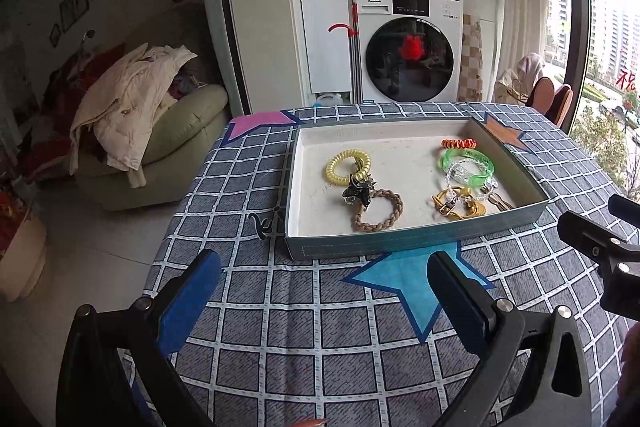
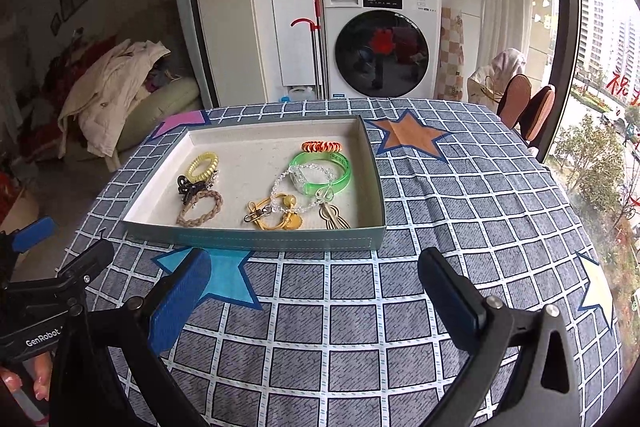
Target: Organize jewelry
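Right wrist: tray (image 2: 280, 241) crosswise, long side facing.

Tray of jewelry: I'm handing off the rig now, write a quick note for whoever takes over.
Left gripper: open, empty, above the cloth in front of the tray.
Right gripper: open, empty, also short of the tray.
In the tray: yellow coil, black clip and braided tie overlapping on the left; orange coil, green bangle, bead chain and gold keyring tangled on the right.
Done: nothing visibly sorted.
Left: separate and arrange all pieces.
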A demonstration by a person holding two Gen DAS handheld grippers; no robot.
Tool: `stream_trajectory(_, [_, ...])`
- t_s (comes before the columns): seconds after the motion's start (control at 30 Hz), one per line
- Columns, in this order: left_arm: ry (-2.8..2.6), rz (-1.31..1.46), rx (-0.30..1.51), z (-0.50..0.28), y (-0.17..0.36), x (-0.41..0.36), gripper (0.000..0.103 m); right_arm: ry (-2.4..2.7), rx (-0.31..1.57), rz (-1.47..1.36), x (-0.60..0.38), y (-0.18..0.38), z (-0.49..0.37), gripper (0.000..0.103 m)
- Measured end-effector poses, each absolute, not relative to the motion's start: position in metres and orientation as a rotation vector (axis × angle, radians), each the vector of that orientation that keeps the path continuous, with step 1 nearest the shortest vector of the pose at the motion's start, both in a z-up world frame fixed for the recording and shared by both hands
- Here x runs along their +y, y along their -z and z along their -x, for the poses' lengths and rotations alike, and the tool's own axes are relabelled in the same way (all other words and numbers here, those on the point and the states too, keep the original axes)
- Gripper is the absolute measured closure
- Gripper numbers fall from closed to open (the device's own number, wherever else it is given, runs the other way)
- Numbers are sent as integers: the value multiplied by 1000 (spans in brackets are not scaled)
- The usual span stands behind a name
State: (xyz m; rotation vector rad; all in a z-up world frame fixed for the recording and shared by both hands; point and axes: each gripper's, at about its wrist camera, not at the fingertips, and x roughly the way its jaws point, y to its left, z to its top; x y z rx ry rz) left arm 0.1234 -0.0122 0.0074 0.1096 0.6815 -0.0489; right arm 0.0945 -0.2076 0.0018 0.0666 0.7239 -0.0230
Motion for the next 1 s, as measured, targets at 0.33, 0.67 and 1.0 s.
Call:
stream_trajectory(0.33, [38, -74, 643, -116, -6, -14, 0, 46, 658, -39, -206, -2, -80, 0])
stream_trajectory(0.67, [0, -104, 612, -119, -2, -18, 0, 54, 647, -16, -200, 0, -87, 0])
stream_trajectory(1.0, [-6, -105, 624, -122, 0, -21, 0, 105, 639, 21, -199, 1, -90, 0])
